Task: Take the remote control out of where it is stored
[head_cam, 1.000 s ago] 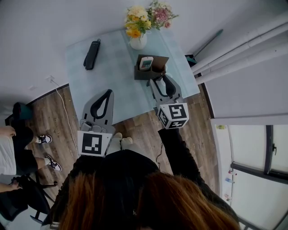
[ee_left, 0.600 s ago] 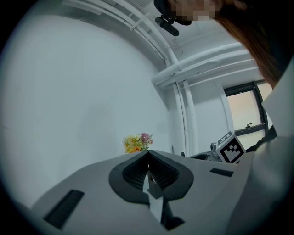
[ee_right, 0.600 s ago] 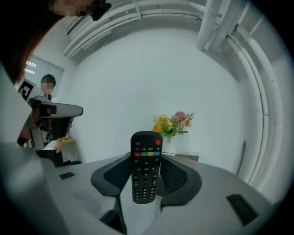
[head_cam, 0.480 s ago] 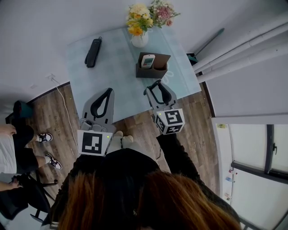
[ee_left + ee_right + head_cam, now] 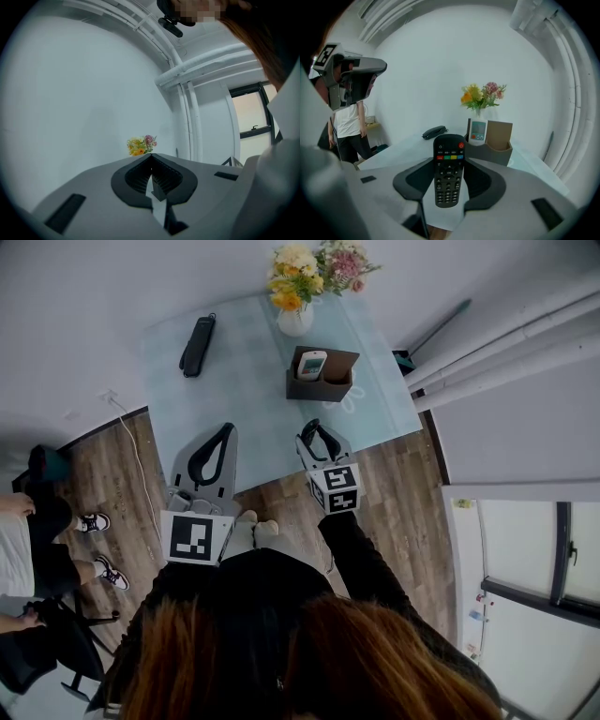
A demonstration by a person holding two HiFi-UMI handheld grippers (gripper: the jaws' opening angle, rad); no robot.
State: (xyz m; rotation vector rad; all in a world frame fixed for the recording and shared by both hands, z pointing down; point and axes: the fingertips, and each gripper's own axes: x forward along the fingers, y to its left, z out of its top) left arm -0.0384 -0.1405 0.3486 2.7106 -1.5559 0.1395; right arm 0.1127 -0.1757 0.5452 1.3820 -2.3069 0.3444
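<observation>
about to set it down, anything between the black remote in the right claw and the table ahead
Nothing visible: the right claw grips the black remote at the table's bare near edge; the holder and white remote stand farther back.

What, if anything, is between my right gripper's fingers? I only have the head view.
Observer: A black remote control, upright with its buttons facing the camera, clamped by the right gripper.
Operator: And the left gripper?
Observer: The left gripper is shut, its fingers together with nothing between them.
Operator: Where does it point?
Observer: Toward the flowers, which show just above its tips.
</observation>
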